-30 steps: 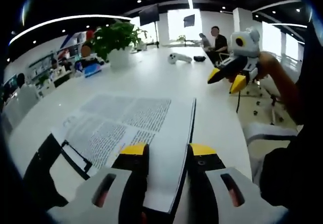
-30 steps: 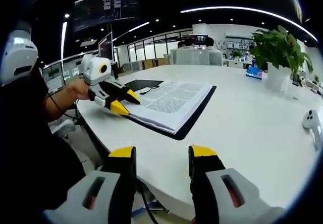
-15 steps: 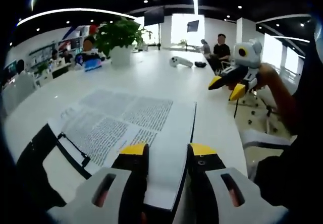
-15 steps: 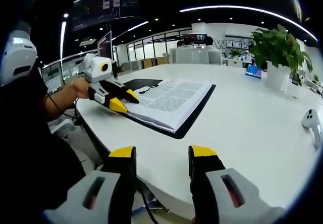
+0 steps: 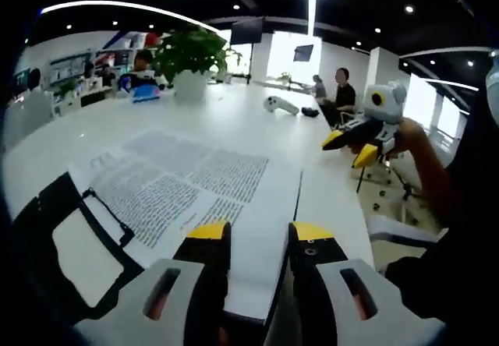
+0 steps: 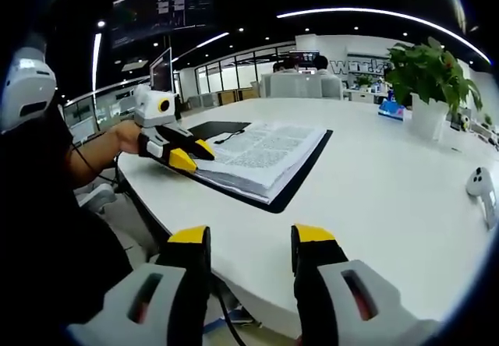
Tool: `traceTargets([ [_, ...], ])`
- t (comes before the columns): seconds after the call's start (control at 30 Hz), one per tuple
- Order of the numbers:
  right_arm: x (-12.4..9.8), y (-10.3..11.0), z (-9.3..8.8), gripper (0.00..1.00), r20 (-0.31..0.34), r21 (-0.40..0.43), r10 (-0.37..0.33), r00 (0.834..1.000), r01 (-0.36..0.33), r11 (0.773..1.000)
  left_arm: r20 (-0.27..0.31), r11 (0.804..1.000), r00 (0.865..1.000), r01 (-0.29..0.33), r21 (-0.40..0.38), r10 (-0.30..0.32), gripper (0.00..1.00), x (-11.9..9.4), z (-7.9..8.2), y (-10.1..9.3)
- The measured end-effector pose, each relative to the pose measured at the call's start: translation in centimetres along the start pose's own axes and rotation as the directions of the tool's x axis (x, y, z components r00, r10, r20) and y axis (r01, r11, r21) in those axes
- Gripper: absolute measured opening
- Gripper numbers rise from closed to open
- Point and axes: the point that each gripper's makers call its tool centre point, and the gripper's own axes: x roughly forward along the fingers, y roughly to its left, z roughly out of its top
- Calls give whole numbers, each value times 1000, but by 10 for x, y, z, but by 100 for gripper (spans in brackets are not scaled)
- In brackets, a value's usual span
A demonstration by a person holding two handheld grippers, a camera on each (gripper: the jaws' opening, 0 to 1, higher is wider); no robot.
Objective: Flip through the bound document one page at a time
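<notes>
1 bound doc (image 6: 261,155), 2 grippers (image 5: 257,233) (image 6: 251,237), 1 potted plant (image 6: 430,81), 1 controller (image 5: 279,104).

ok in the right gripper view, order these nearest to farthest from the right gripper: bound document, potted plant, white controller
1. Bound document, ahead and left on the table, with the left gripper at its near edge.
2. White controller, far right edge of the view.
3. Potted plant, upper right, at the table's far side.

The document and controller are fairly close to call; the plant is plainly farthest.

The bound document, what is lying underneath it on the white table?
Under the bound document a black cover sticks out along its edges, lying flat on the white table. Whatever lies beneath the middle of the pages is covered and cannot be seen.
</notes>
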Motion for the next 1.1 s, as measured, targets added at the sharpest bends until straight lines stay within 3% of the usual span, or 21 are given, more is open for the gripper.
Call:
traceTargets([
  [0.37, 0, -1, -1, 41, -5, -1, -3, 1000, 3, 1000, -2, 1000, 1000, 2, -5, -2, 28, -3, -1, 7],
  [0.5, 0, -2, -1, 41, -5, 1, -4, 1000, 4, 1000, -12, 1000, 1000, -10, 20, 10, 34, -1, 0, 0],
  [0.83, 0, -3, -2, 41, -10, -1, -8, 1000, 7, 1000, -76, 981, 993, -72, 179, 87, 37, 2, -3, 1],
  [1.1, 0, -2, -5, 41, -15, 1, -8, 1000, 8, 1000, -78, 983, 994, -62, 174, 76, 39, 1, -2, 0],
])
